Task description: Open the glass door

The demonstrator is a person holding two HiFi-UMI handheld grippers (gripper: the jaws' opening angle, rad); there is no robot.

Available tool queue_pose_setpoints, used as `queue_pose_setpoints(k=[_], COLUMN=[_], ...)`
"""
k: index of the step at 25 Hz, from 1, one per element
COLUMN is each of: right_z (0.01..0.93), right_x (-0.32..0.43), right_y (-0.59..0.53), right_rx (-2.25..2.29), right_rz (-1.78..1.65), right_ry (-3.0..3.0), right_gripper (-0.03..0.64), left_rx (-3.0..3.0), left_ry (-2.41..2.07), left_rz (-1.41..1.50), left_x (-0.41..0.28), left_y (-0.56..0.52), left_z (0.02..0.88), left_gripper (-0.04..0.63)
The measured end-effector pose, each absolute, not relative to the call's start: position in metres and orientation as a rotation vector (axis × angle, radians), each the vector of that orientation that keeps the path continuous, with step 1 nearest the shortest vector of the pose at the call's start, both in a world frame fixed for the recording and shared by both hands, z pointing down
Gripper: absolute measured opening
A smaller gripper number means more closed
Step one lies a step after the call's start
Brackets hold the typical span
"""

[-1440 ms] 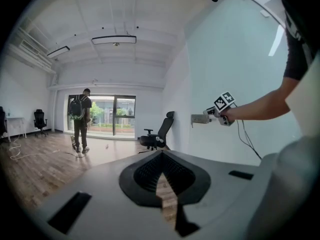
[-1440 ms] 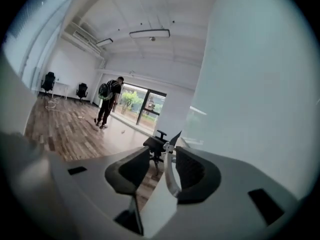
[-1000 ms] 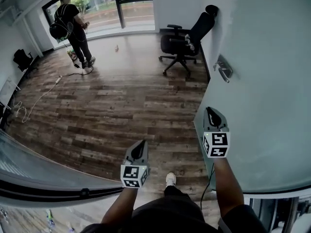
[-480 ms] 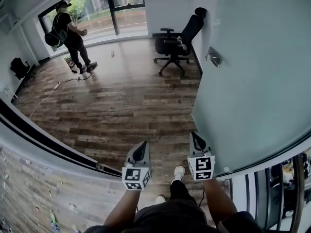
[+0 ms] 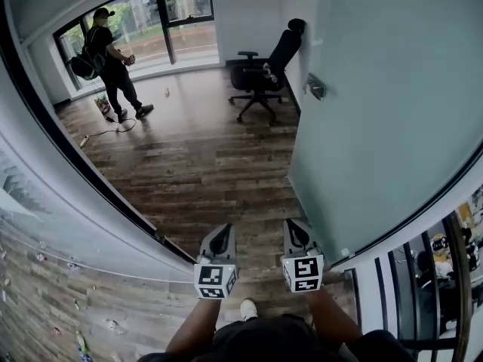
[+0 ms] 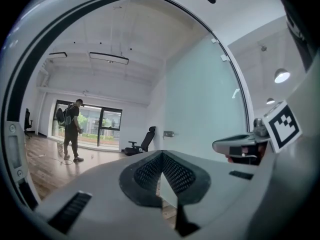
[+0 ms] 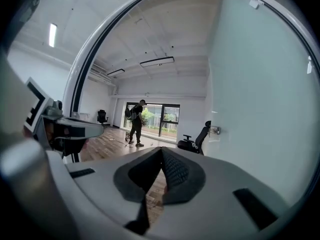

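Now both tools sit low and side by side, pointing roughly level into the room. The left gripper has its jaws pressed together with nothing between the pads, and the right gripper likewise has its jaws closed on nothing. The frosted glass door stands swung open just to the right of the right gripper, its pale green pane running away ahead of that tool and filling the right side of the right gripper view; whether the tool touches the pane cannot be told. The door's near lower corner lies just beside the right gripper, and its metal handle sits on the pane well ahead of the jaws. Beyond the far edge of the door, ahead and slightly right of both tools, a black office chair stands against the white wall. Left of the left gripper runs a fixed glass panel with a black frame. Wood plank floor stretches out ahead of both jaws. Far ahead and to the left of the left gripper, a person with a backpack stands by the window, with a cable lying on the floor near their feet. Behind and between the two tools, one white shoe of the wearer shows.
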State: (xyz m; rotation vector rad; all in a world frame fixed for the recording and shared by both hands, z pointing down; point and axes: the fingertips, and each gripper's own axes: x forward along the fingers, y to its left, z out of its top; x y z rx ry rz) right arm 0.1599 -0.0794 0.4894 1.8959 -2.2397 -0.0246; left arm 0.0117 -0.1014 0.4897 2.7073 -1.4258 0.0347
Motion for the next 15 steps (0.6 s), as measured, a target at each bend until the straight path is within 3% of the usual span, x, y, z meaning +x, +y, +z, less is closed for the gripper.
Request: queue_pose_setpoints(k=[15], right_z=[0.473], right_x=[0.182], right_y=[0.083], right_rx=[1.909], right_rz=[-0.073], right_ry=[-2.293], right_gripper=[0.015], left_rx=[2.623], left_ry=[-1.444], left_rz=[-0.01], left_x=[0.027], left_y=[0.056], left_z=[0.486], left_gripper=[0.003])
